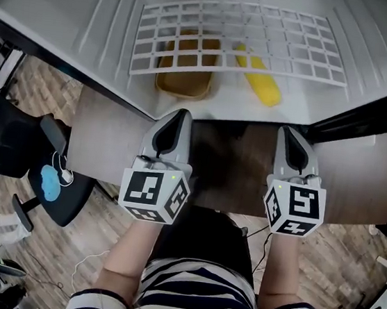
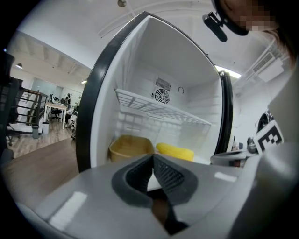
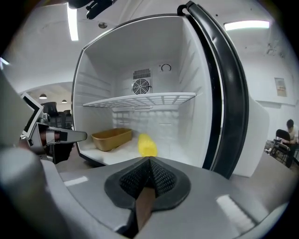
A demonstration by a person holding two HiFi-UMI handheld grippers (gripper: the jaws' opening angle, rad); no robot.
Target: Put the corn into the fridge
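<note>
Nearest are the person's striped top (image 1: pixel 190 293) and two bare forearms, each running out to a hand-held gripper topped by its marker cube; both grippers are held over a brown table (image 1: pixel 104 139), side by side and well apart, pointing at the open fridge (image 1: pixel 64 8).

The left gripper (image 1: pixel 181 114) is clenched, its ribbed pads meeting at the tips with nothing between them (its own view shows only the table through the gap further back); the right gripper (image 1: pixel 288 132) is likewise clenched and empty, pads pressed together along their front edge.

Beyond the jaw tips comes the fridge's dark front edge, then its white floor; straight ahead of the left gripper a tan tray (image 1: pixel 183 79) sits on that floor, near the front.

The corn (image 1: pixel 258 83) lies on the same floor, already inside the fridge; it is ahead of the right gripper and a little toward the left gripper's side, just beside the tray but apart from it, its length running from front to back; neither gripper touches it.

Above tray and corn, further from both grippers, a white wire shelf (image 1: pixel 243 37) spans the compartment; behind it, on the back wall and farthest from the jaws, is a round fan vent (image 3: pixel 141 86) with a slotted grille just above it.

Off to the outer side of the left gripper, beside the table, stands a dark office chair (image 1: pixel 14 135).
</note>
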